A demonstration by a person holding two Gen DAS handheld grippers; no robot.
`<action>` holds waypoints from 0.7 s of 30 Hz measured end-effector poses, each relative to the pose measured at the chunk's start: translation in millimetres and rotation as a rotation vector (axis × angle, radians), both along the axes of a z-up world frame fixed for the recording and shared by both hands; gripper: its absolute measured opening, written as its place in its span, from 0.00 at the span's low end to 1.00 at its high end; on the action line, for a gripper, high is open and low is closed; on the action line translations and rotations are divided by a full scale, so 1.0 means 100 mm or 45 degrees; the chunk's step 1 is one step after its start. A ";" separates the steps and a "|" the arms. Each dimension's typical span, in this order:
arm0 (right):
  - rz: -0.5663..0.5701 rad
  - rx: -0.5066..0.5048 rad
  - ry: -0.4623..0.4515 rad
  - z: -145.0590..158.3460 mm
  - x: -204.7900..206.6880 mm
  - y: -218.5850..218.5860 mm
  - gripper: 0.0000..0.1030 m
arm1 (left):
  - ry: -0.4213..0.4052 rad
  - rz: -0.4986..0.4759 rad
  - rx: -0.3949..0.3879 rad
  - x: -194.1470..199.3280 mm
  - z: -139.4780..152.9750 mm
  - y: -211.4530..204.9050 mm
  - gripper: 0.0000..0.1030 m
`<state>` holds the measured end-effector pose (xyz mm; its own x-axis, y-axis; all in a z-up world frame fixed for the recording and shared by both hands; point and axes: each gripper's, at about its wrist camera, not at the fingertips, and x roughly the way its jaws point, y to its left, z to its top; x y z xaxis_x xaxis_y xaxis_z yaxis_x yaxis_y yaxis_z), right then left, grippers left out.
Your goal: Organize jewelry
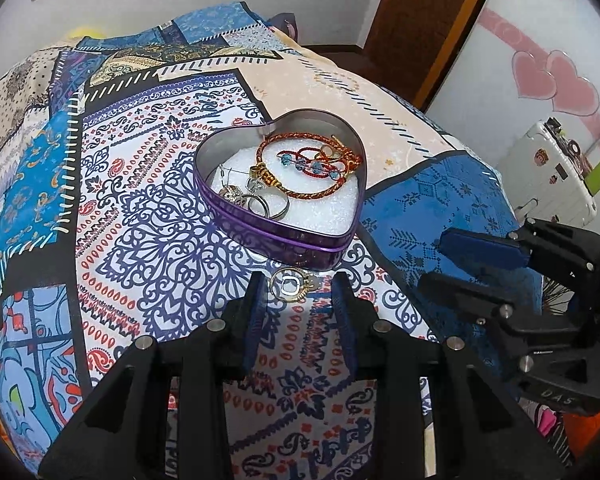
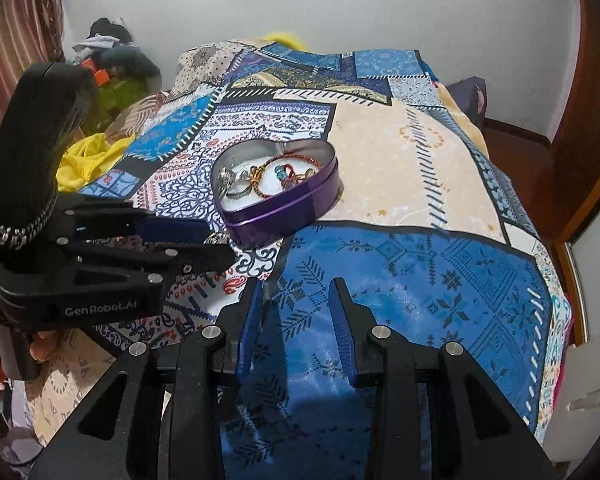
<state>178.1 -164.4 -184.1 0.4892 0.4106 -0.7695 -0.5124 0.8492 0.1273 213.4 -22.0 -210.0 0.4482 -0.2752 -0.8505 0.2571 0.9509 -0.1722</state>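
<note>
1. The left gripper (image 1: 298,286) hangs with its jaws parted, nothing pressed between them; a small gold-rimmed ring (image 1: 288,283) lies on the patterned bedspread (image 1: 140,208) between its fingertips, just in front of the purple heart-shaped tin (image 1: 276,236).
2. The right gripper (image 2: 296,286) has its jaws apart and empty, over the blue patch of cloth on the near right of the tin (image 2: 284,212).
3. The tin stands open, holding a red-and-gold braided bracelet (image 1: 300,194), a beaded cord and what look like rings.
4. Bare cloth surrounds the tin; the bed's right edge lies well apart from it.
</note>
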 end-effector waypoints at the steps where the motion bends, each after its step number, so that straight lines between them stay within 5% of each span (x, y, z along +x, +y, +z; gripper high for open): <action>1: 0.000 0.000 0.002 -0.01 0.00 0.00 0.30 | -0.003 0.001 0.002 0.00 0.00 0.00 0.31; 3: -0.001 0.004 0.005 -0.01 -0.01 0.00 0.30 | -0.008 0.006 0.015 0.00 0.00 0.00 0.24; 21: 0.120 0.035 0.055 -0.04 0.00 0.38 0.30 | -0.168 0.086 0.041 -0.52 0.38 0.31 0.24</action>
<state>178.2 -126.5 -188.5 0.4144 0.4742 -0.7768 -0.5832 0.7936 0.1733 161.8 9.0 -172.1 0.5735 -0.2144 -0.7906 0.2107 0.9713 -0.1106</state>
